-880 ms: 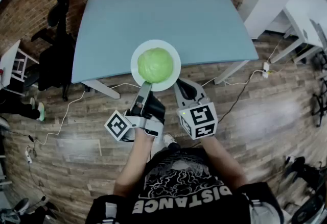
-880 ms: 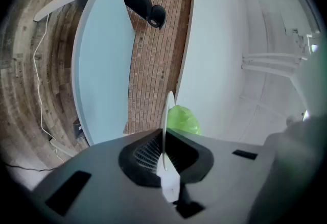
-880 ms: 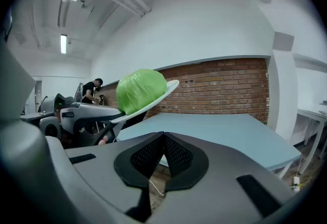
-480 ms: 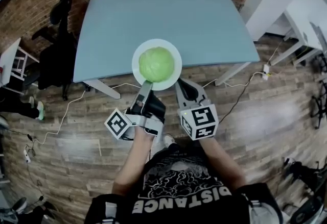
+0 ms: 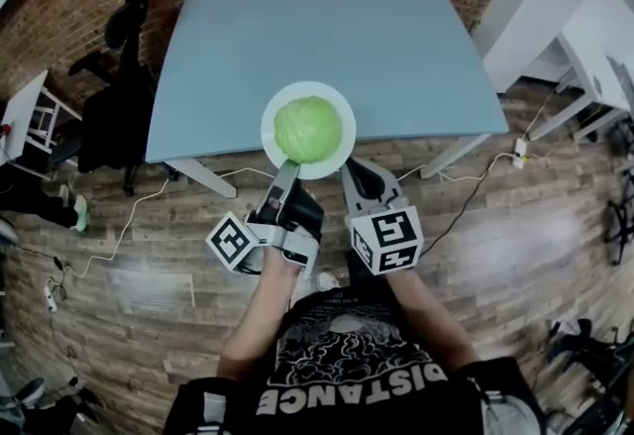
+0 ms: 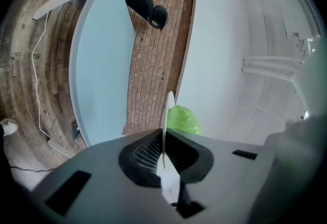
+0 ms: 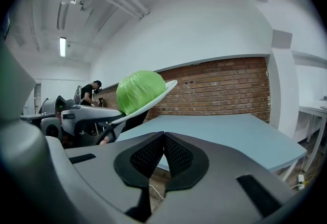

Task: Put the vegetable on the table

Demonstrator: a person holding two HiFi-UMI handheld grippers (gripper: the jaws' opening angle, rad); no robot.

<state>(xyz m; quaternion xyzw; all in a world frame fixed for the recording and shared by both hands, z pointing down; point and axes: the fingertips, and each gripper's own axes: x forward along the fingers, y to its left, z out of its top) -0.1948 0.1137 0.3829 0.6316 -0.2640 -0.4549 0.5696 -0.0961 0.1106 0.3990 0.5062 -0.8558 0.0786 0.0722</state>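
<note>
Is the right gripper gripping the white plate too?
No, the right gripper has its tongs closed together on nothing, while the round white plate carrying the green cabbage sits apart from it.

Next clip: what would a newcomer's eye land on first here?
The bright green cabbage stands out first, sitting on a white plate held in the air by the near edge of the blue table. The left gripper is clamped on the plate's rim and carries it alone. The right gripper is just beside it, jaws together and empty.
</note>
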